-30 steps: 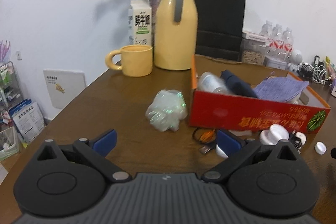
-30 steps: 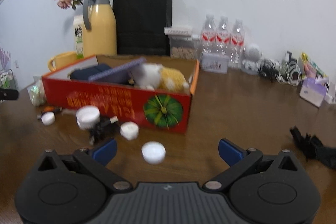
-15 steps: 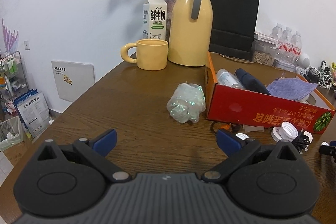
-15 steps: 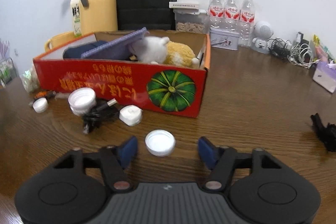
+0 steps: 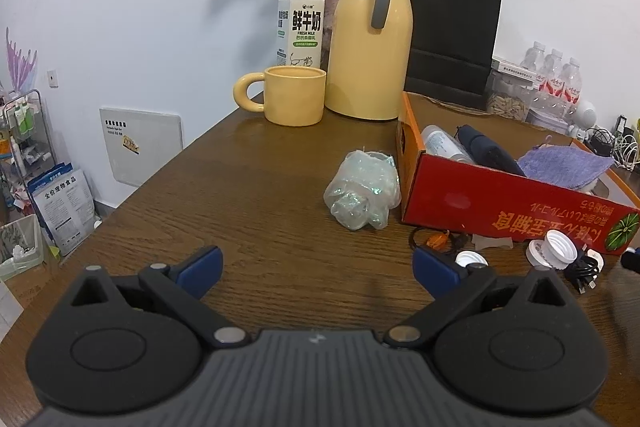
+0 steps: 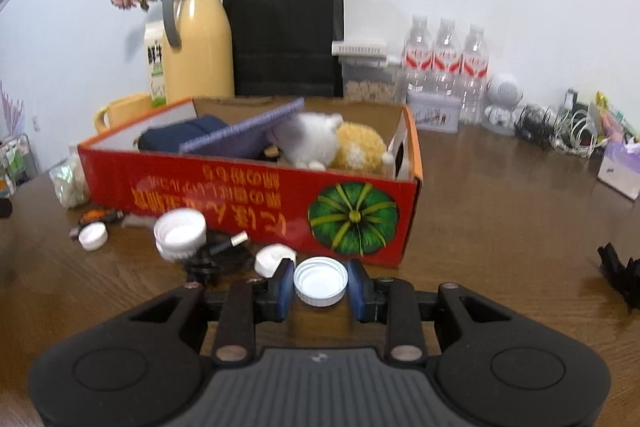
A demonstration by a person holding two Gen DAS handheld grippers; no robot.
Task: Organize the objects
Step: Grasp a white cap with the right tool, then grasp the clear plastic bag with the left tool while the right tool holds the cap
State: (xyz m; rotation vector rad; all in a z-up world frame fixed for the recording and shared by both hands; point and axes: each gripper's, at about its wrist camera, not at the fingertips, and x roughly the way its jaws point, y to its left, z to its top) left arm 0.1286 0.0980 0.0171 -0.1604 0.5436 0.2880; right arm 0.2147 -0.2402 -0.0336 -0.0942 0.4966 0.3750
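A white bottle cap (image 6: 320,281) lies open side up on the brown table, just in front of the red cardboard box (image 6: 248,187). My right gripper (image 6: 320,287) has its jaws closing on the cap, and both blue pads touch its rim. The box holds a plush toy (image 6: 320,143), a purple cloth (image 5: 564,167) and a dark bundle. More white caps (image 6: 180,233) and a black cable (image 6: 216,259) lie along the box front. My left gripper (image 5: 316,265) stands open over bare table, short of a crumpled clear plastic bag (image 5: 364,189).
A yellow jug (image 5: 368,43), yellow mug (image 5: 292,95), milk carton (image 5: 300,23) and black paper bag (image 5: 452,35) stand behind the box. Water bottles (image 6: 444,63) and tangled cords (image 6: 568,131) line the back right. A black object (image 6: 620,275) lies at the right edge.
My right gripper's wide-open jaws have closed in on the white cap after nearing it. The left gripper stays open and has barely shifted.
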